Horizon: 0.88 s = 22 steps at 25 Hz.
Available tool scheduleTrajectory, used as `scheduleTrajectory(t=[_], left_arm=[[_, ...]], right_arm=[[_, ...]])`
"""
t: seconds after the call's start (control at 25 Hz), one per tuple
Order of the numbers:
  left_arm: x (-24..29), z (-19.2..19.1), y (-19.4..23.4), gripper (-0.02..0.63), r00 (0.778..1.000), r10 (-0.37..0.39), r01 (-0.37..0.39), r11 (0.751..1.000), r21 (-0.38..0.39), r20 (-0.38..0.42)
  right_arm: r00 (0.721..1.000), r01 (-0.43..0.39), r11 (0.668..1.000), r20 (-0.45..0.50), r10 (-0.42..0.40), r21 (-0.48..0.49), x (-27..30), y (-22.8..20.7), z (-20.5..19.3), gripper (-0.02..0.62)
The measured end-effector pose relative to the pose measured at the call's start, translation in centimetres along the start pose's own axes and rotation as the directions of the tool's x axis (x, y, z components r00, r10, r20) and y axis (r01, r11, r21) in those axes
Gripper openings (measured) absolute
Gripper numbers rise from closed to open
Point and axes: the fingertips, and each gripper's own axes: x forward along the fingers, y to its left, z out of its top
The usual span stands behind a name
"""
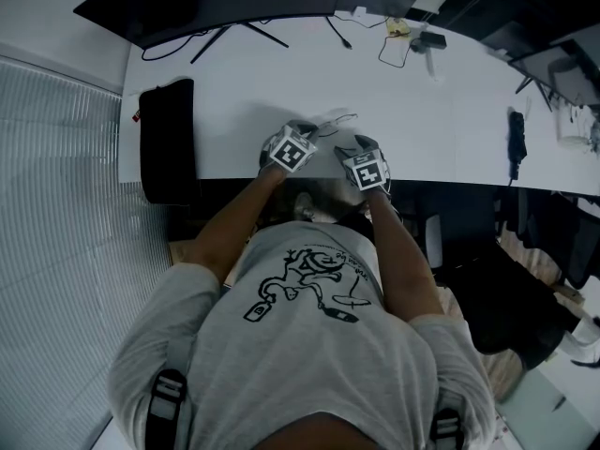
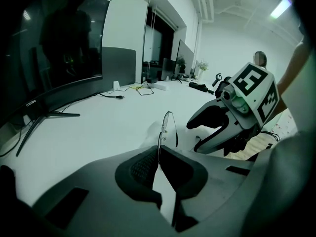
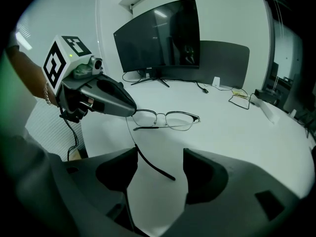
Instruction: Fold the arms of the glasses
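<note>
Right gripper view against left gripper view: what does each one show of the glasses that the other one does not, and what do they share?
Only the right gripper view: the glasses broadside, both lenses visible, one arm folded along them, the other arm sticking out between the open jaws of the right gripper.
Only the left gripper view: the frame edge-on, the left gripper shut on it seen close up, and the right gripper from outside, jaws apart.
Both: the glasses, the white desk and the dark monitor.
</note>
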Motion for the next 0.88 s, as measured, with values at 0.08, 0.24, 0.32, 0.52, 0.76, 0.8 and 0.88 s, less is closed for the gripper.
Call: scheduleTrajectory(t=[0.08,0.24,0.32,0.52,0.76,0.8,0.88], left_arm=[[0.0,0.0,-0.1,0.032,1.0,-0.004,0.004,1.0,0.001,0.0],[0.0,-0.2,-0.4,0.032,1.0,-0.013,0.013,1.0,0.003,-0.002],[0.0,-0.3,-0.5,0.032,1.0,-0.017,0.017,1.0,0.004,-0.004],[-0.1,-0.4,-0.8,0.032,1.0,-0.025,0.025,1.0,0.008,-0.007],[-0.1,-0.4,-1.0,0.032,0.999,-0.037,0.037,0.999,0.023,-0.012],[0.0,-0.5,-1.1,0.032,0.999,-0.04,0.041,0.999,0.027,-0.012],[0.3,-0.6,-1.2,0.032,0.999,-0.045,0.045,0.998,0.035,-0.009]], right_arm=[[1.0,0.008,1.0,-0.002,-0.008,0.002,0.1,-0.3,0.0,0.296],[1.0,0.016,1.0,-0.002,-0.016,0.01,0.2,-0.7,0.0,0.296],[1.0,0.016,1.0,-0.003,-0.016,0.013,0.3,-0.7,0.0,0.296],[1.0,0.028,0.999,-0.007,-0.027,0.024,0.4,-1.3,0.1,0.296],[0.999,0.031,0.999,-0.012,-0.031,0.034,0.7,-1.6,0.2,0.299],[0.999,0.033,0.999,-0.013,-0.033,0.033,0.7,-1.7,0.3,0.299],[0.999,0.036,0.999,-0.013,-0.036,0.035,0.7,-1.9,0.3,0.299]])
